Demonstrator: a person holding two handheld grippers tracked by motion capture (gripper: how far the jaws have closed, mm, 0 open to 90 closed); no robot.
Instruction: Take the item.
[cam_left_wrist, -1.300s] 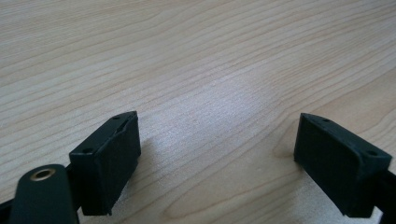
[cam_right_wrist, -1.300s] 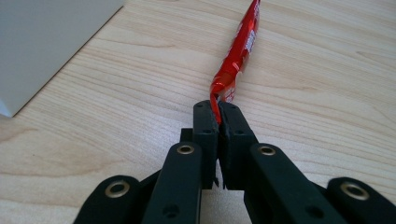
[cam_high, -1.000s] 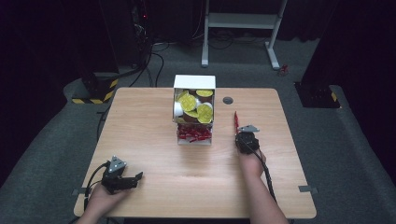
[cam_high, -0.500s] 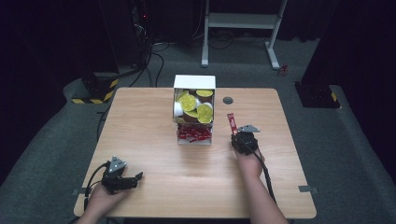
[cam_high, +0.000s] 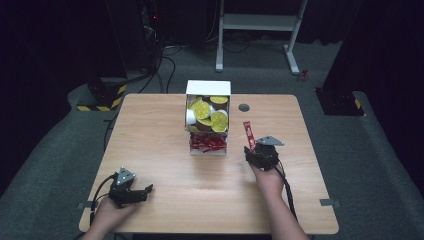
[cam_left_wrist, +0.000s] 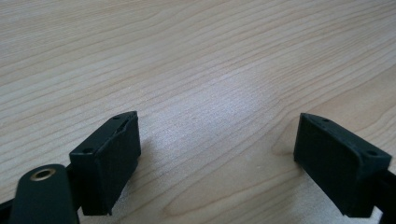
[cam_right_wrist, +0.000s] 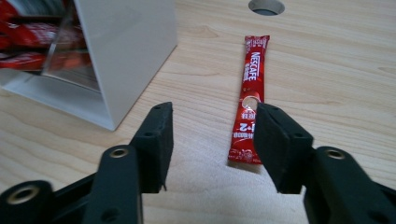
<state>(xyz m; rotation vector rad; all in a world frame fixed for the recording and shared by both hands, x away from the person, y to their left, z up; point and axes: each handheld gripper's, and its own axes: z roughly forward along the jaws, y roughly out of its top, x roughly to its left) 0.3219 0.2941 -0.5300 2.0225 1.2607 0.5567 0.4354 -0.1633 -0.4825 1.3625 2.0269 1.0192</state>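
A red Nescafe sachet (cam_right_wrist: 251, 84) lies flat on the wooden table (cam_high: 150, 130), to the right of the white dispenser box (cam_high: 208, 88). My right gripper (cam_right_wrist: 212, 112) is just behind the sachet's near end. Its jaws have just been opening and now stand apart. The sachet rests on the wood close to the right fingertip (cam_right_wrist: 275, 135), and no pad presses on it. From above, the sachet (cam_high: 248, 135) points away from the right gripper (cam_high: 254, 151). My left gripper (cam_high: 146, 190) rests low at the table's near left, jaws wide over bare wood (cam_left_wrist: 219, 121).
The box holds yellow-lidded capsules (cam_high: 206, 112) in its upper part and more red sachets (cam_high: 207, 143) in its clear lower tray. A round cable hole (cam_high: 244, 107) sits in the table beyond the sachet. A white frame (cam_high: 260, 22) stands on the floor behind.
The right gripper held the sachet with shut jaws. It has since opened, left the sachet flat on the table, and drawn back towards the person. The left gripper has stayed put.
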